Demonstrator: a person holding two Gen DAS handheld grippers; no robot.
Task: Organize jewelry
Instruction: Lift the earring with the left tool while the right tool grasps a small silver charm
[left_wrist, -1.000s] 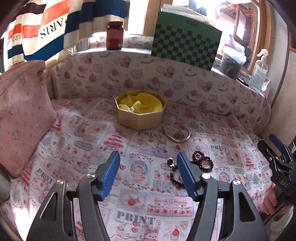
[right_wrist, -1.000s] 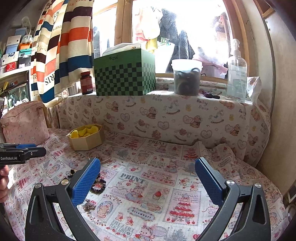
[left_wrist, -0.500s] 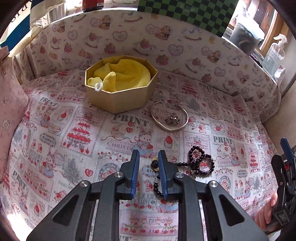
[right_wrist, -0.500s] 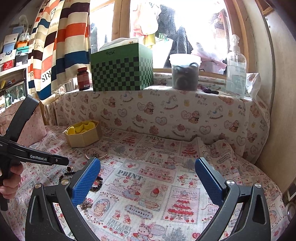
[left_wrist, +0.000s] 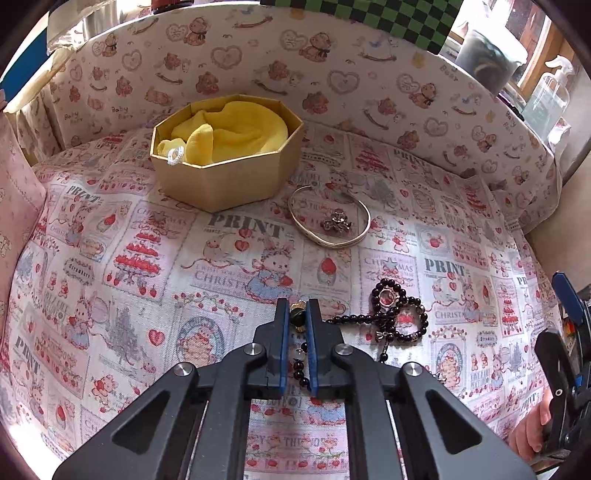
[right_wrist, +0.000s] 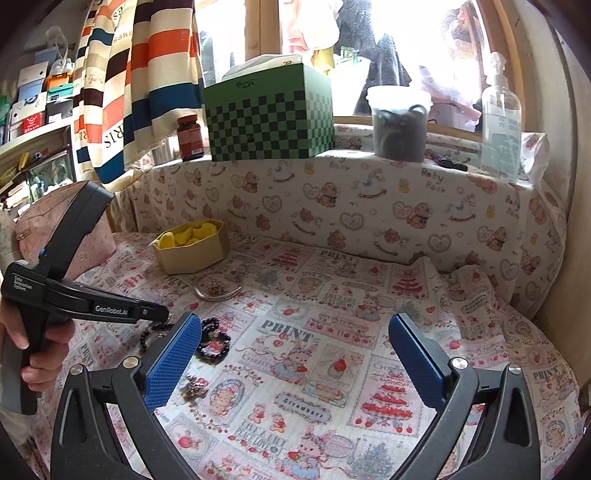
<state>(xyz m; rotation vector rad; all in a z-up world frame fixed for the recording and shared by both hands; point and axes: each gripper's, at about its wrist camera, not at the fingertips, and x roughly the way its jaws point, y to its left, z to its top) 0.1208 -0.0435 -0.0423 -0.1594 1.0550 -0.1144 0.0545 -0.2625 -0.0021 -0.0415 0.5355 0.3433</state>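
My left gripper (left_wrist: 297, 309) is shut on the gold-capped end of a black bead bracelet (left_wrist: 297, 318) that lies on the printed cloth; its beads (left_wrist: 299, 369) run back between the fingers. A second black bead bracelet (left_wrist: 397, 317) lies just to the right. A gold bangle (left_wrist: 328, 218) with a small silver charm (left_wrist: 336, 221) inside it lies further ahead. A gold octagonal box (left_wrist: 225, 173) lined with yellow cloth stands behind them. My right gripper (right_wrist: 295, 354) is open and empty above the cloth, to the right of the jewelry; the left gripper (right_wrist: 162, 316) shows in its view.
A small metal trinket (right_wrist: 194, 387) lies by the right gripper's left finger. A pink bag (right_wrist: 88, 236) stands at the left. A padded bear-print wall (right_wrist: 332, 206) rings the cloth. A green checked box (right_wrist: 269, 118), a brown jar (right_wrist: 190, 136) and a pump bottle (right_wrist: 500, 122) stand on the sill.
My left gripper moved forward and down to the bead bracelet and its fingers closed from wide open onto the gold-capped end. The right gripper stayed open and barely moved.
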